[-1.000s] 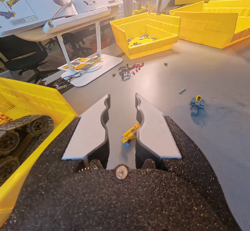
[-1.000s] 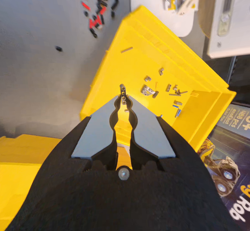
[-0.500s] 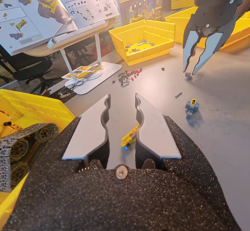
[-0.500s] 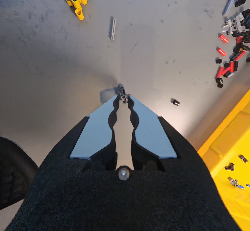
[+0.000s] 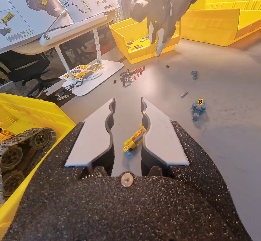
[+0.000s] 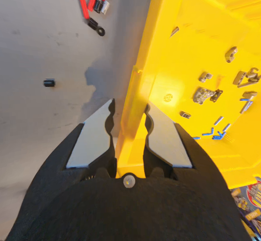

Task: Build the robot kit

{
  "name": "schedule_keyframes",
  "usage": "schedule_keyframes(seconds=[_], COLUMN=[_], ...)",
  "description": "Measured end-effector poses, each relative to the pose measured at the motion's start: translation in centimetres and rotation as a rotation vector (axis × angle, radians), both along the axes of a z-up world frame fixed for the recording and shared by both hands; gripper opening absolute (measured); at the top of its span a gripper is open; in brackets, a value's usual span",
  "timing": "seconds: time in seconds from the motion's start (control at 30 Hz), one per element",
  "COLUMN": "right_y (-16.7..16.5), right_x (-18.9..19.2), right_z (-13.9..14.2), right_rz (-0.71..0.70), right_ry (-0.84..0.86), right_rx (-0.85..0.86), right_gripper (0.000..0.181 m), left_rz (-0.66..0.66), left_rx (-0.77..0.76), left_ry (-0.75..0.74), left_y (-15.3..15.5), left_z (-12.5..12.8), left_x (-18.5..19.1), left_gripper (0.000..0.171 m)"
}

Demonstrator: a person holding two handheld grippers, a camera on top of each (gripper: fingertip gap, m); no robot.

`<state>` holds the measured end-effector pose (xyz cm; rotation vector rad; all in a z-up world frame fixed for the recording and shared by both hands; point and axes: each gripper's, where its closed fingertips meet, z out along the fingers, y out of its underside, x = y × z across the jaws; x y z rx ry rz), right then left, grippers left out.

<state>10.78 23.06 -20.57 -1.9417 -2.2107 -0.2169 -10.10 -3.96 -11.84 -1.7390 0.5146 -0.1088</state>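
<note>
My left gripper (image 5: pixel 127 100) is open and low over the grey table (image 5: pixel 211 163). A small yellow assembly with a blue pin (image 5: pixel 134 139) lies between its fingers, close to the right finger; the left finger is clear of it. My right gripper (image 6: pixel 130 102) is open and empty, above the near wall of a yellow bin (image 6: pixel 169 65) that has small grey and blue parts (image 6: pixel 203 94) on its floor. In the left wrist view the right gripper (image 5: pixel 155 48) hangs over that bin (image 5: pixel 141 53). A grey angled beam (image 5: pixel 194 75) lies alone on the table.
A pile of red and black pins (image 5: pixel 130 76) (image 6: pixel 91 4), a black pin (image 6: pixel 49 82), a grey axle (image 5: pixel 184 94) and a blue-grey assembly (image 5: pixel 197 110) lie on the table. A bin with a tracked model (image 5: pixel 28 142) stands left. A manual on a stand (image 5: pixel 56 1) and big yellow bins (image 5: pixel 211 27) stand behind. There is about 35 cm between the tips of the two grippers. To the grey angled beam (image 5: pixel 194 75): right tips about 15 cm, left tips about 25 cm.
My right gripper carried the grey beam from the bin to the table, opened and left it there, then swung back over the bin's edge. My left gripper stayed open and barely moved.
</note>
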Motion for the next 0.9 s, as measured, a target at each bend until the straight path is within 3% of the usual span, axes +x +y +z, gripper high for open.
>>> schedule_keyframes(seconds=[0.03,0.13,0.3,0.33,0.47,0.63,0.9], right_y=[0.6,-0.8,-9.4,-9.4,-4.3,-9.7,-7.7], right_x=[0.1,0.8,4.0,4.1,5.4,4.8,5.9], right_z=[-0.2,1.1,6.3,6.9,5.9,5.7,2.9], right_rz=[0.013,0.003,0.109,0.097,-0.026,0.042,-0.005], right_ry=[-0.020,0.001,0.019,0.035,0.008,0.045,0.113], right_rx=[0.025,-0.042,-0.154,-0.134,-0.054,-0.135,-0.030], right_gripper=[0.027,0.024,0.023,0.024,0.027,0.024,0.024], left_rz=[-0.001,0.002,0.001,-0.001,-0.012,-0.005,-0.011], left_rx=[0.004,0.017,0.023,0.022,0.025,0.037,0.005], left_ry=[0.002,0.001,-0.004,-0.007,-0.001,0.012,0.007], left_y=[0.0,-0.2,-0.2,-0.2,-0.3,-0.4,-0.2], left_z=[0.1,0.6,0.9,1.0,1.1,1.5,0.4], left_x=[0.0,-0.1,-0.1,-0.1,0.3,0.3,0.4], left_gripper=[0.035,0.035,0.035,0.035,0.035,0.035,0.035])
